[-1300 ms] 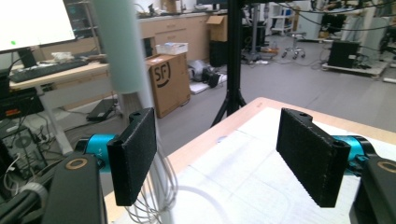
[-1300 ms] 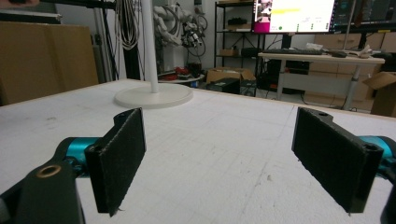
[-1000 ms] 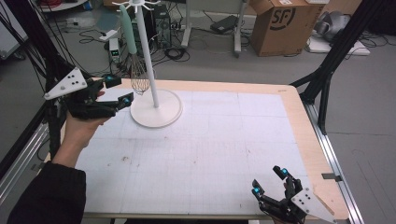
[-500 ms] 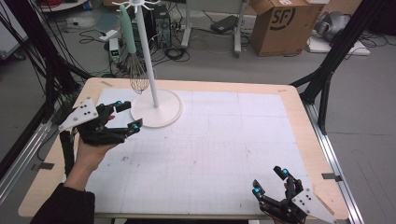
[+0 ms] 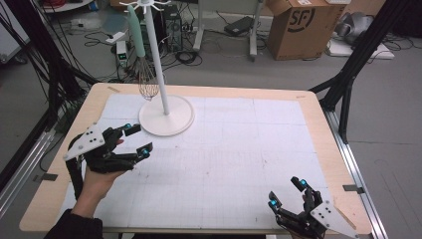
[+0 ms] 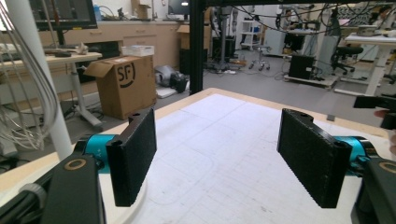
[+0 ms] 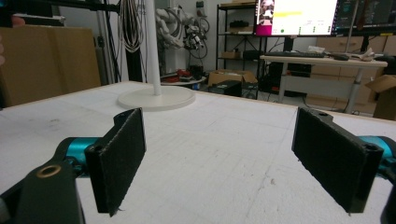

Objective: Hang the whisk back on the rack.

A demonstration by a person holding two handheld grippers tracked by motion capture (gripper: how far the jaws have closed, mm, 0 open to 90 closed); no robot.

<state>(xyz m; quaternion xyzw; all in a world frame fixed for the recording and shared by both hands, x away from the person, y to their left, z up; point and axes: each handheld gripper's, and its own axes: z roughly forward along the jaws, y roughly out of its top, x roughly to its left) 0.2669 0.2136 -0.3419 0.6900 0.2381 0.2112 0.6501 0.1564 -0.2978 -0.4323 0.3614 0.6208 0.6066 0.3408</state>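
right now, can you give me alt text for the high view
A whisk hangs from a white stand at the far left of a paper-covered table. A hand holds the left tool open near the stand's base; the right tool rests open at the near right corner.

The whisk (image 5: 148, 84) has thin, shiny metal wires and a pale green handle, matt and perhaps silicone or plastic; the high view is too coarse to be sure. The stand (image 5: 165, 115) it hangs from looks like smooth white-painted metal with a soft sheen on its round base. The table (image 5: 318, 114) has a light wooden rim and a matt white paper sheet (image 5: 234, 149), faintly gridded and scuffed. The left claw (image 5: 132, 139) and right claw (image 5: 287, 193) are matt black plastic with glossy blue metal collars; their pads (image 6: 135, 156) look rough and grainy, like foam rubber.
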